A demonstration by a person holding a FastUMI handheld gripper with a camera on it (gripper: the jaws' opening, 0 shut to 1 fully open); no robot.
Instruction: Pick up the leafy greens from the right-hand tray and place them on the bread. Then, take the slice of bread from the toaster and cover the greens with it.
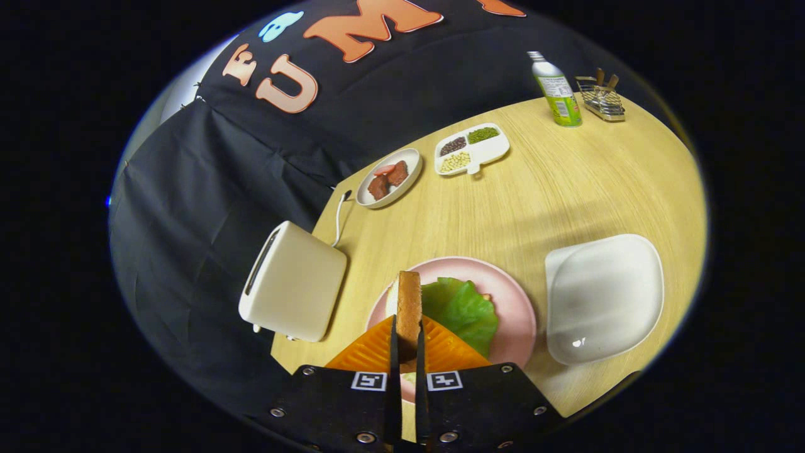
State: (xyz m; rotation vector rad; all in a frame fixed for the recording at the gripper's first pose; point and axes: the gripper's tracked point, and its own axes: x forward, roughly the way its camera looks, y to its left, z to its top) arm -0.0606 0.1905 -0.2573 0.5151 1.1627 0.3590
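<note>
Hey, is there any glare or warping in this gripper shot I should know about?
Gripper view: fisheye warping curves the table edge; a small glare spot sits on the white tray; soft shadows cross the wood; the bread slice clamped in the gripper stays sharp.

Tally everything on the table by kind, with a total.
Dishes: 4 – pink plate, white tray, bowl, divided dish
Bread: 1 – slice pinched in the gripper
Greens: 1
Toaster: 1
Bottle: 1
Wire rack: 1
Total: 9
</note>
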